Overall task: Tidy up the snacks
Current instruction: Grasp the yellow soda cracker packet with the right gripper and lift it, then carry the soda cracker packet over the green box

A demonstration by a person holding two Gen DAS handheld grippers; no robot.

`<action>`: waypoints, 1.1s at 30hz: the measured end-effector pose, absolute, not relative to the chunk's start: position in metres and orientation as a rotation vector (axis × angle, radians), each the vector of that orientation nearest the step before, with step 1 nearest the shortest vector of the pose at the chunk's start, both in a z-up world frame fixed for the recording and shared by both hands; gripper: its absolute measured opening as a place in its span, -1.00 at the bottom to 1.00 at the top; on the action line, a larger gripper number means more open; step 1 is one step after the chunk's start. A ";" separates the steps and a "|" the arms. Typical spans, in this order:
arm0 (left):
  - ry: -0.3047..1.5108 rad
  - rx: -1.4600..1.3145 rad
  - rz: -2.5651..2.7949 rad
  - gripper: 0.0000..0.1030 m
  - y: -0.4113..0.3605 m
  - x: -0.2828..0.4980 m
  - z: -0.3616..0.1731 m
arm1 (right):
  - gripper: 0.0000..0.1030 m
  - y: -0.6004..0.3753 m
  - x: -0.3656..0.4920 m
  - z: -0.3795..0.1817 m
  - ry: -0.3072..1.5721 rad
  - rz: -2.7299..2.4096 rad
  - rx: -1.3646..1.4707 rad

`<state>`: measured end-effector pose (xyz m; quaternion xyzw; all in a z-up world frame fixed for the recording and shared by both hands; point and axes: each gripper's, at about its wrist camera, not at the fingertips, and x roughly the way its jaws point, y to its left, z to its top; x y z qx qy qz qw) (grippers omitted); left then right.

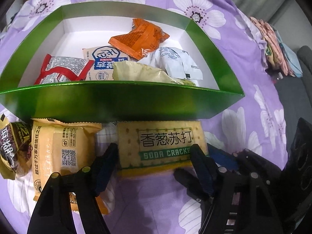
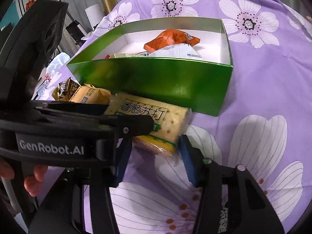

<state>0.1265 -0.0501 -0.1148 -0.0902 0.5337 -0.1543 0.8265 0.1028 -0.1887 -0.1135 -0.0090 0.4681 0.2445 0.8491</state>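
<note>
A soda cracker pack (image 1: 161,146) lies on the purple flowered cloth against the near wall of a green box (image 1: 120,99). My left gripper (image 1: 154,156) has its fingers on either side of the pack, touching its edges. In the right wrist view the same pack (image 2: 152,120) lies just ahead of my right gripper (image 2: 154,156), which is open and empty, with the left gripper's body crossing in front. The green box (image 2: 156,80) holds several snack packets, among them an orange one (image 1: 140,37).
A yellow packet (image 1: 60,156) and a brown packet (image 1: 13,150) lie on the cloth left of the cracker pack. Folded cloth items (image 1: 273,46) sit at the far right edge. A white board and stands (image 2: 93,9) are beyond the cloth.
</note>
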 end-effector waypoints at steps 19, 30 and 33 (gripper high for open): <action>0.972 -0.199 -0.364 0.46 -0.041 0.076 -0.059 | -0.13 -0.186 0.052 -0.060 0.839 0.508 -0.026; 0.859 -0.196 -0.365 0.46 -0.030 0.065 -0.020 | -0.13 -0.176 0.039 -0.020 0.739 0.514 -0.072; 0.842 -0.197 -0.363 0.45 -0.028 0.067 -0.013 | -0.12 -0.174 0.043 -0.013 0.719 0.516 -0.075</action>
